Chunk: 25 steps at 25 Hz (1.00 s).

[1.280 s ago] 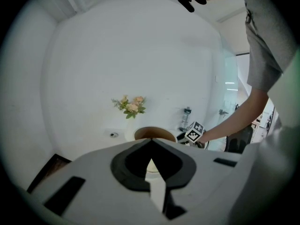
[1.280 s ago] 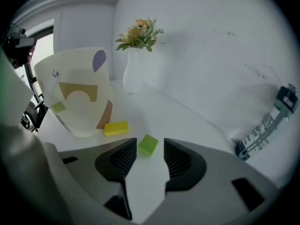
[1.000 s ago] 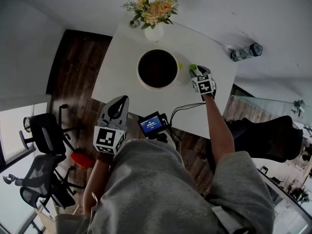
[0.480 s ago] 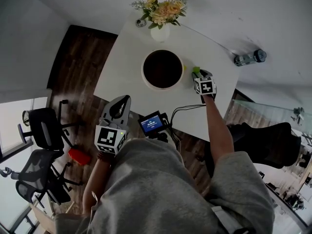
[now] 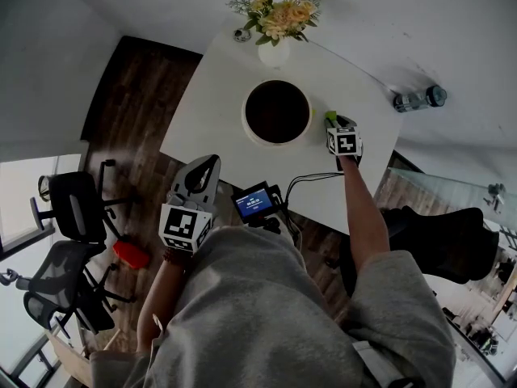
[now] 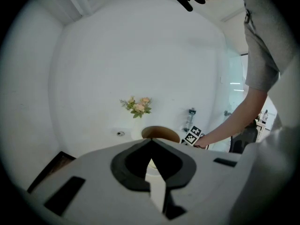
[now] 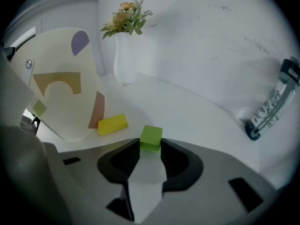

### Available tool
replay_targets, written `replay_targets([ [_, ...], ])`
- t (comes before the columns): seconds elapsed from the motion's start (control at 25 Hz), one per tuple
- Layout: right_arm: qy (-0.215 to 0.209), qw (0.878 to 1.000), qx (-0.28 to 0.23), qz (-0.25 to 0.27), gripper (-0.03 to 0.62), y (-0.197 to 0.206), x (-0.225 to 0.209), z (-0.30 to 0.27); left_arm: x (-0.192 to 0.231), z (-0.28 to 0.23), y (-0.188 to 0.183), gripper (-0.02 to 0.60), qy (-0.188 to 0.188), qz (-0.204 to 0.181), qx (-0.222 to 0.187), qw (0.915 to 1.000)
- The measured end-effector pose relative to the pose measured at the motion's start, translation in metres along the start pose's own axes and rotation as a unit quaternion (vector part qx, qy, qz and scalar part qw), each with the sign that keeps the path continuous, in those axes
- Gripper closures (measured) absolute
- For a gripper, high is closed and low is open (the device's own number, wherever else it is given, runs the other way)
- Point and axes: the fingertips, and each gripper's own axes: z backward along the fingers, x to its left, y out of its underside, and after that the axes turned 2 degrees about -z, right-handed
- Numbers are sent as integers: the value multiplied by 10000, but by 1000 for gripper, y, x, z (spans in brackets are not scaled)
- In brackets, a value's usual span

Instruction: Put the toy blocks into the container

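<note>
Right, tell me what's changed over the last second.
The right gripper has just been closing its jaws on the green block, which now sits pinched between its tips. The gripper itself has barely shifted, staying beside the container. The left gripper stays shut and idle near the table edge, and the container hasn't moved.

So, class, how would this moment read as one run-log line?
right gripper: jaws just closing, pads on green block | yellow block: on table beside container | left gripper: shut, empty
</note>
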Motion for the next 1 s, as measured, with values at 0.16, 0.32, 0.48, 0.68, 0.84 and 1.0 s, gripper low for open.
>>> replay_targets([
  [0.16, 10, 9999, -105, -56, 454, -2, 3, 11, 0, -1, -2, 575, 45, 19, -78, 10000],
  [0.32, -15, 9995, -314, -1, 454, -12, 7, 31, -1, -5, -7, 575, 133, 33, -173, 9998],
  [0.48, -95, 9984, -554, 13, 454, -21, 19, 60, -4, -10, -11, 575, 284, 89, -251, 9992],
  [0.68, -163, 9957, -905, 101, 454, -34, 42, 103, -7, -18, -17, 575, 463, 149, -374, 9981],
  [0.84, -372, 9928, -1120, 199, 456, -46, 69, 132, -4, -23, -19, 575, 553, 168, -409, 9975],
  [1.0, -440, 9908, -1259, 245, 456, -52, 89, 153, -3, -25, -20, 575, 639, 193, -440, 9968],
])
